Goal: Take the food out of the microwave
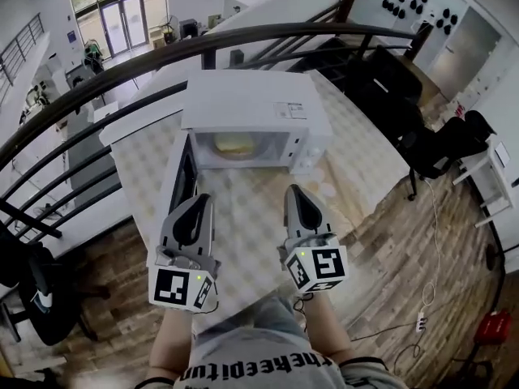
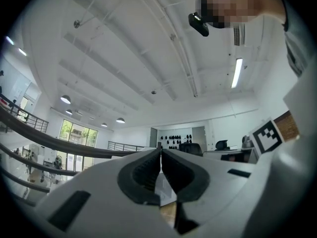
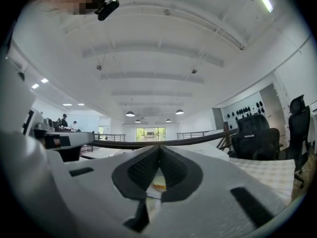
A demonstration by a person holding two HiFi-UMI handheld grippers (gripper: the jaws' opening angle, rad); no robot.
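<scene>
**Both grippers empty, food in the microwave**

Nearest, the left gripper (image 1: 203,201) and right gripper (image 1: 294,191) hover side by side over the table (image 1: 259,217). Both have their jaws pressed together, with nothing pinched. Just past them is the microwave (image 1: 251,108), its door (image 1: 180,181) swung open on the left. The yellowish food (image 1: 235,145) sits inside, apart from both tips.

The white box-shaped microwave (image 1: 251,108) stands on the pale patterned surface (image 1: 259,217). Its door (image 1: 180,177) is swung open to the left, and the yellowish food on a plate (image 1: 235,144) sits inside. Before it, side by side, are the left gripper (image 1: 204,201), just beside the door, and the right gripper (image 1: 293,191). A dark curved railing (image 1: 243,35) runs behind the microwave, and black office chairs (image 1: 438,148) stand to the right.
</scene>
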